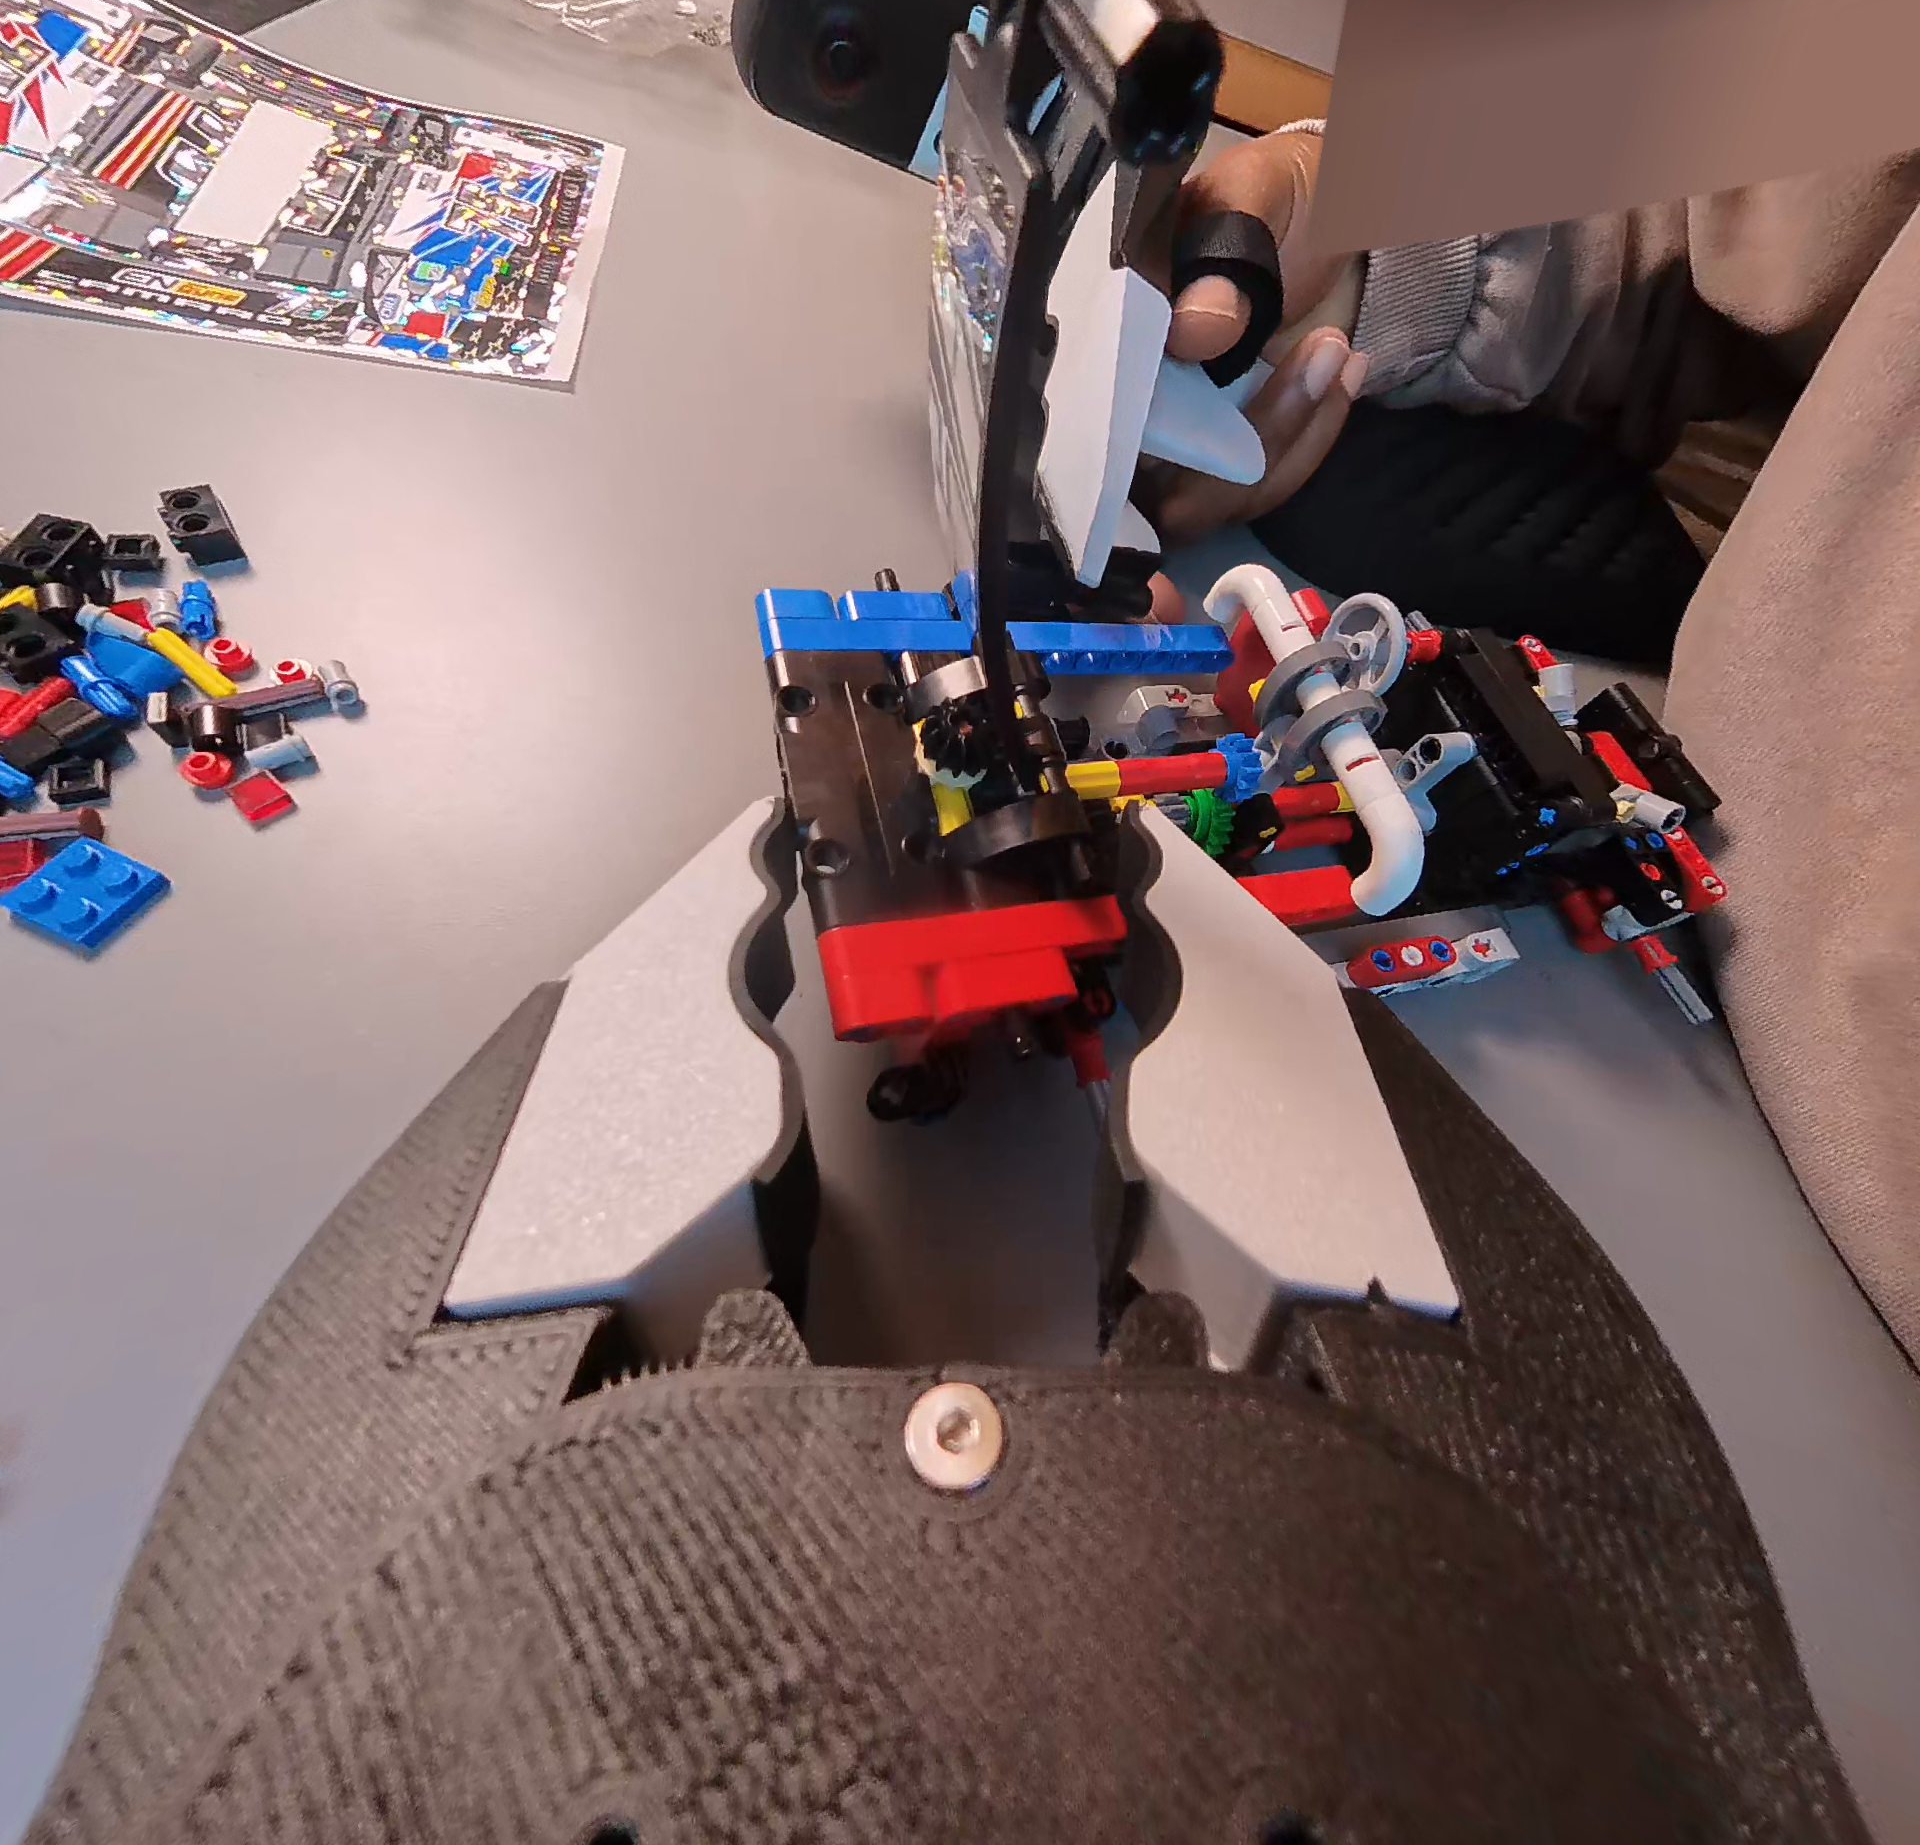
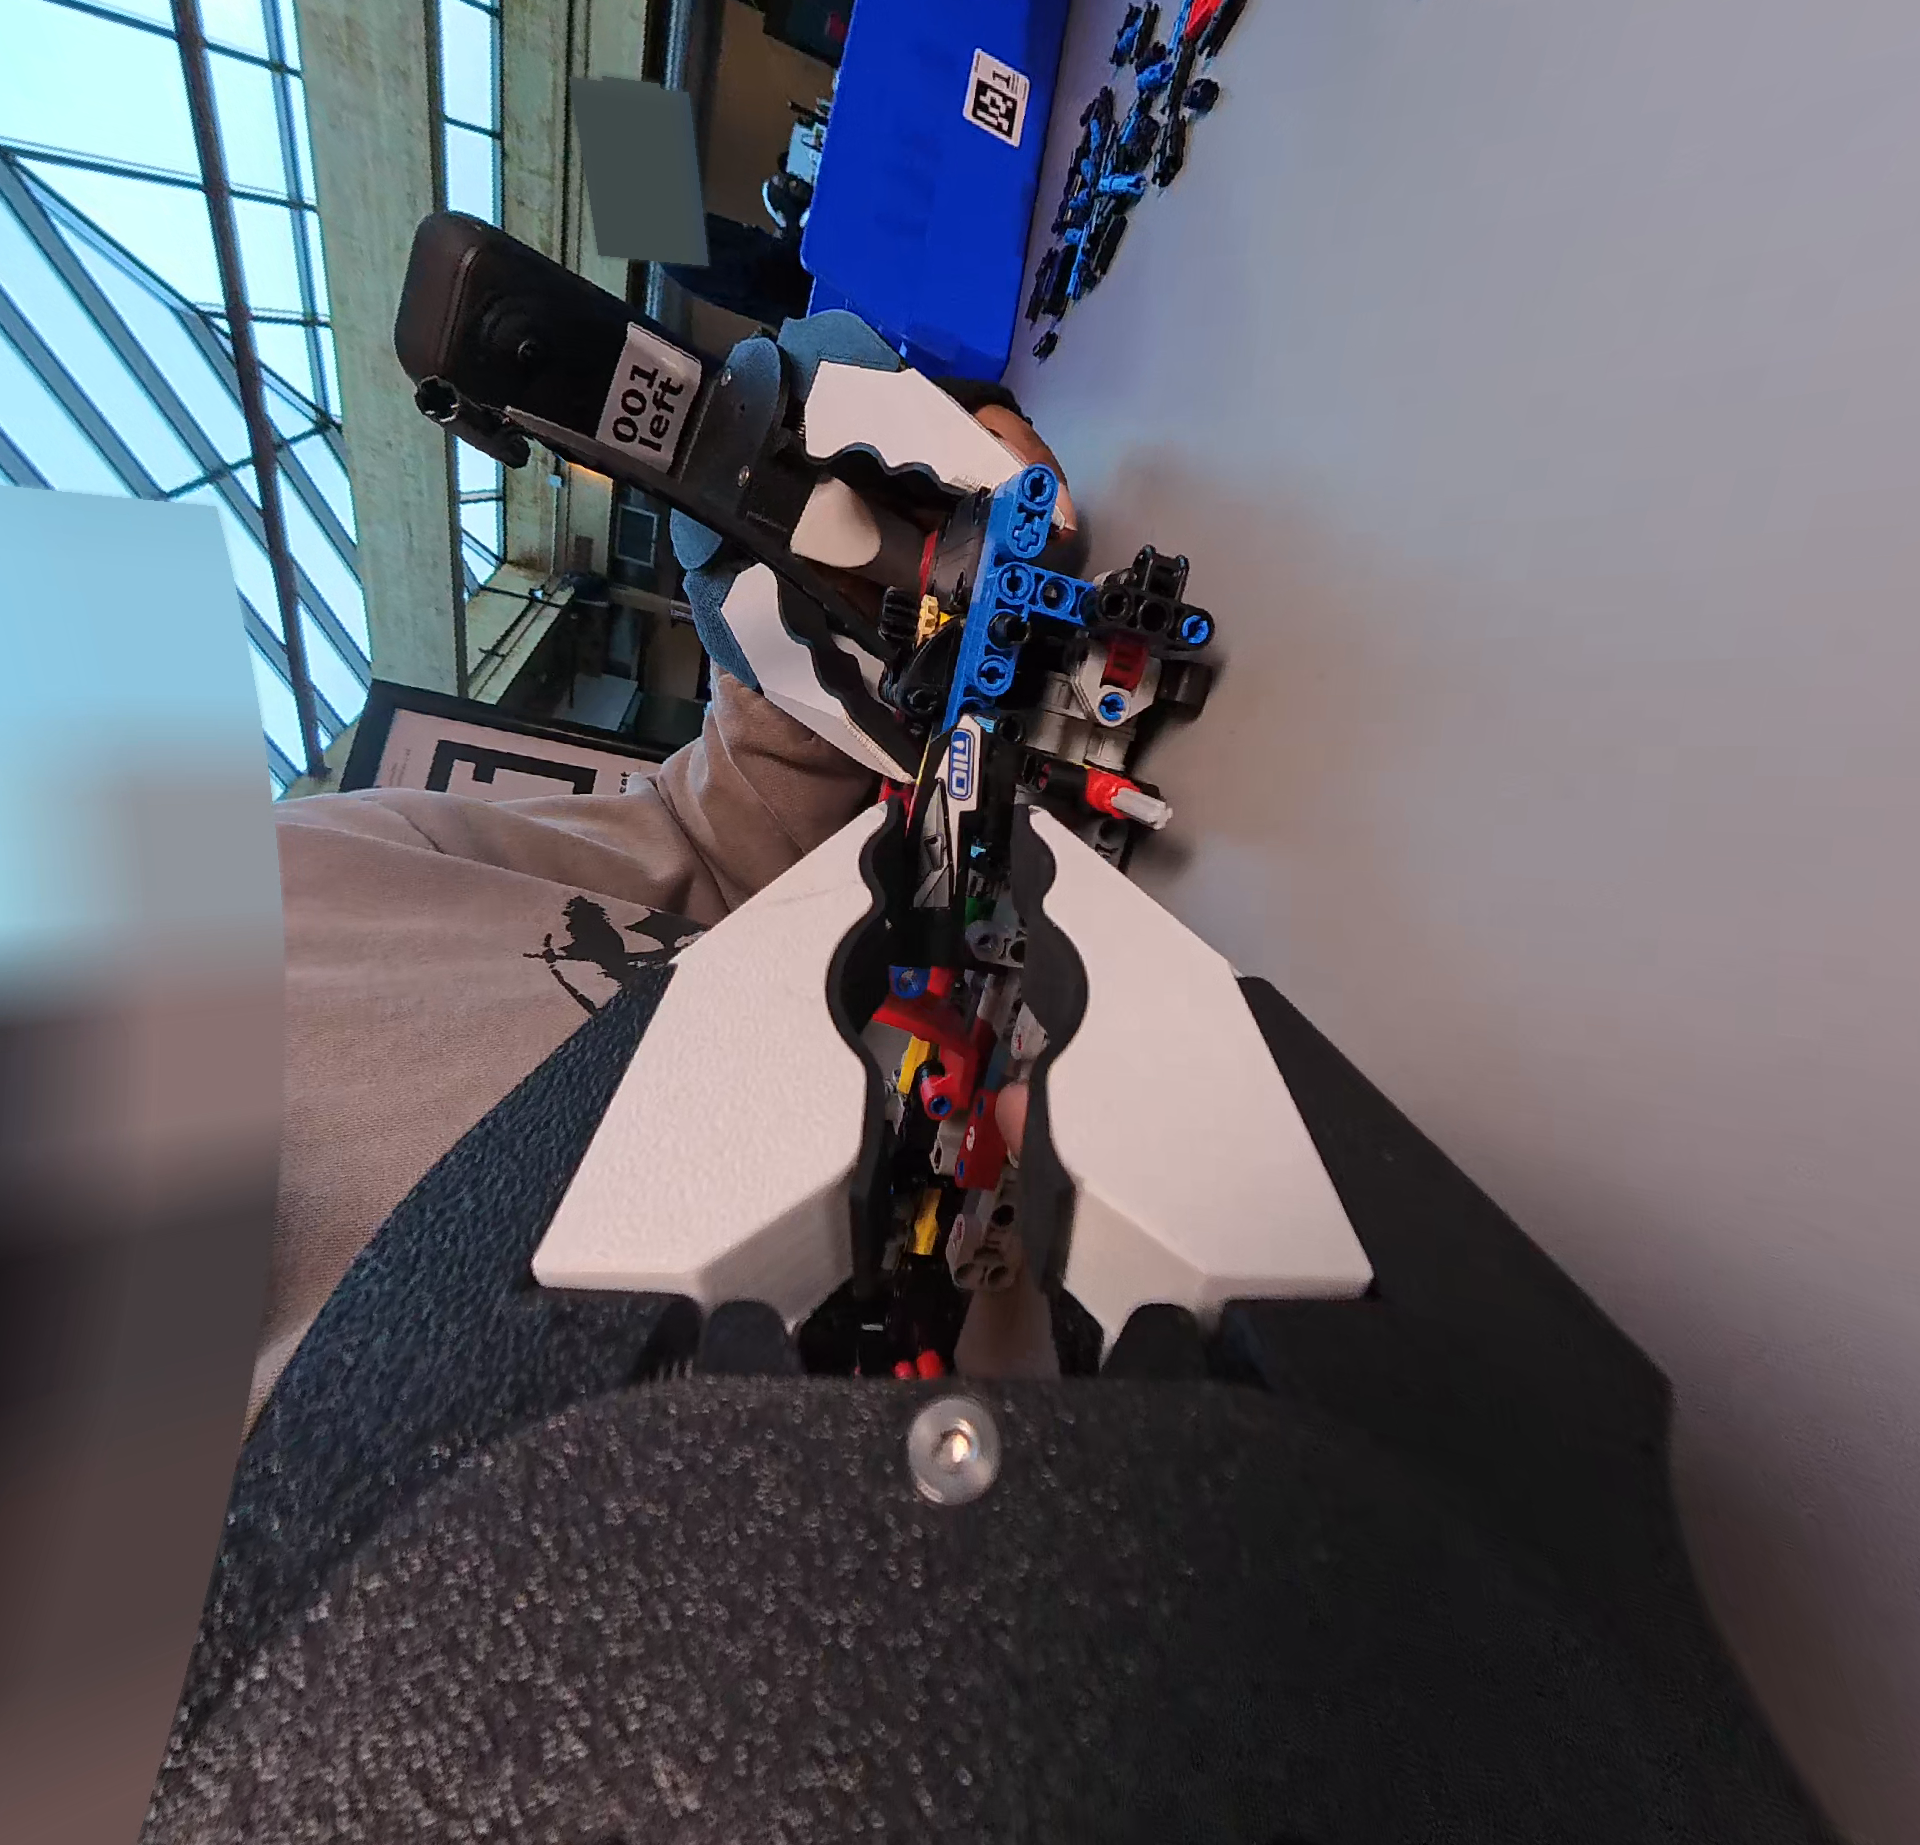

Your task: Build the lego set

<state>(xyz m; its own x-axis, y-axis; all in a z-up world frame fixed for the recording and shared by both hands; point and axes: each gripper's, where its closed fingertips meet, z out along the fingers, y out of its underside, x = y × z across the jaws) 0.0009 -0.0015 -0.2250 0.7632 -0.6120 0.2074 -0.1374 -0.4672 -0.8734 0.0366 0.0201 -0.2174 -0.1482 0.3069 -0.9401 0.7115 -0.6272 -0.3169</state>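
— Plastic, all of it: that half-built red, blue and black lego chassis [image 1: 1039, 839] lying on the grey desk [image 1: 520, 964] looks light, but I'd call it stiff only along the beams.

— Where is it held?

— The left claw [image 1: 951, 839] has its two white fingers on either side of the near end, the block with the red brick and the black panel. The red brick fills most of the gap between them; I'd say they pinch it, though I cannot see the contact itself. The right claw [image 2: 951, 839] straddles the other end lengthwise, its fingers close on both flanks of the model, gripping it as far as I can tell.

— Fragile?

— In places, I'd judge. The white curved tubes [image 1: 1351, 756] and the grey wheel-shaped pieces [image 1: 1366, 642] stick up and would likely pop off if squeezed. The thin red and yellow axle [image 1: 1143, 772] through the middle would probably flex or slide out. Smooth plastic can slip too, so the flat red and blue frame beams seem the safest places to hold.

— And the spares?

— A loose pile of small mixed bricks and pins [image 1: 114, 673] sits well apart on the desk, beside a shiny sticker sheet [image 1: 291, 195].
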